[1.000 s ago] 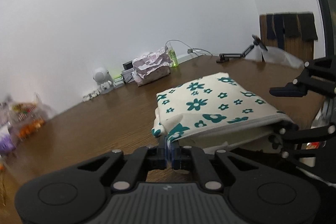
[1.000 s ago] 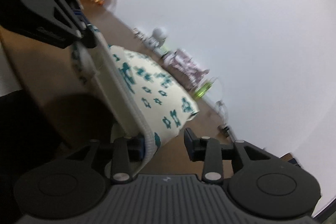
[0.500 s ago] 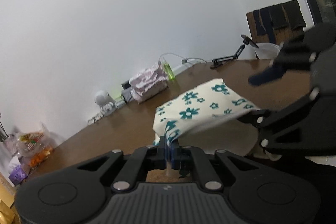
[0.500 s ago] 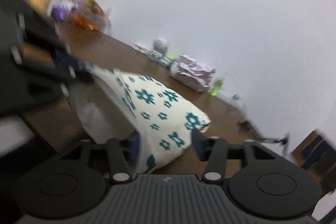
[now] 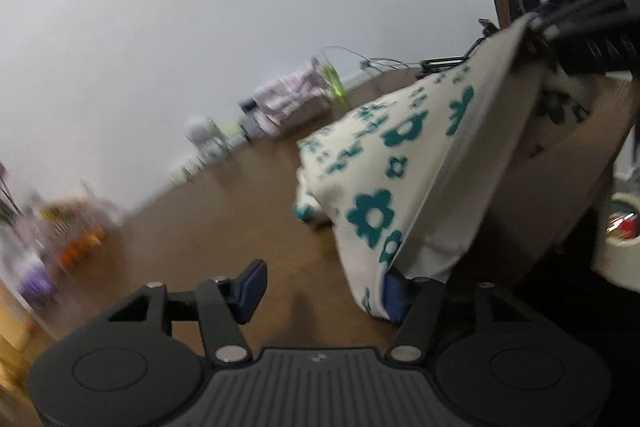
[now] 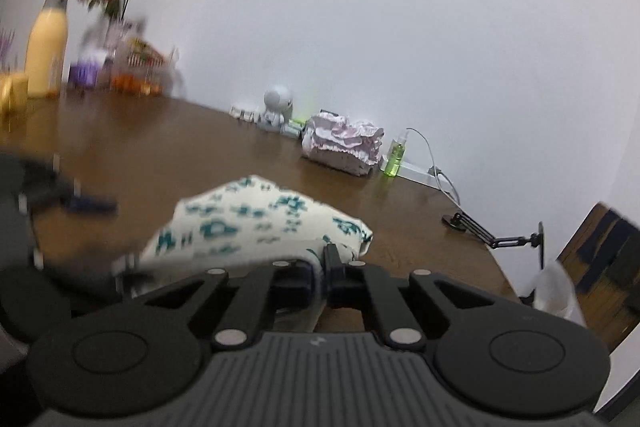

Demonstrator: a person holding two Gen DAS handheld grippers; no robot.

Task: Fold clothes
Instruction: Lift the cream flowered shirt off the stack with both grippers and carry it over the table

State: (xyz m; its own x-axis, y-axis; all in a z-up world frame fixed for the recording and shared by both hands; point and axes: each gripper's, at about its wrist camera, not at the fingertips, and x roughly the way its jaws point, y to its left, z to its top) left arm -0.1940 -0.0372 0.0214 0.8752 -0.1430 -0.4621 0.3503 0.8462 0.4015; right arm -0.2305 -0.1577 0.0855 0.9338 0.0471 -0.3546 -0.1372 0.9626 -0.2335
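1. Motion blur smears the far clutter on the brown table (image 6: pixel 168 147); the garment's underside is hidden.
2. A white roll (image 5: pixel 622 239), its contents unclear, sits cut off at the frame edge.
3. The cream, teal-flowered garment (image 5: pixel 384 187) drapes over the table, soft and creased.
4. The left gripper (image 5: pixel 324 287) is opening, cloth brushing one finger; the right gripper (image 6: pixel 320 273) pinches the hem tight.

Brown table (image 6: pixel 168 131) bears floral garment (image 6: pixel 256 223), apparently pink folded cloth (image 6: pixel 344 143).

Garment (image 5: pixel 404 163): matt cream cloth, teal flower print; table (image 6: pixel 192 147): smooth brown wood; bottle (image 6: pixel 394 155): glossy green plastic
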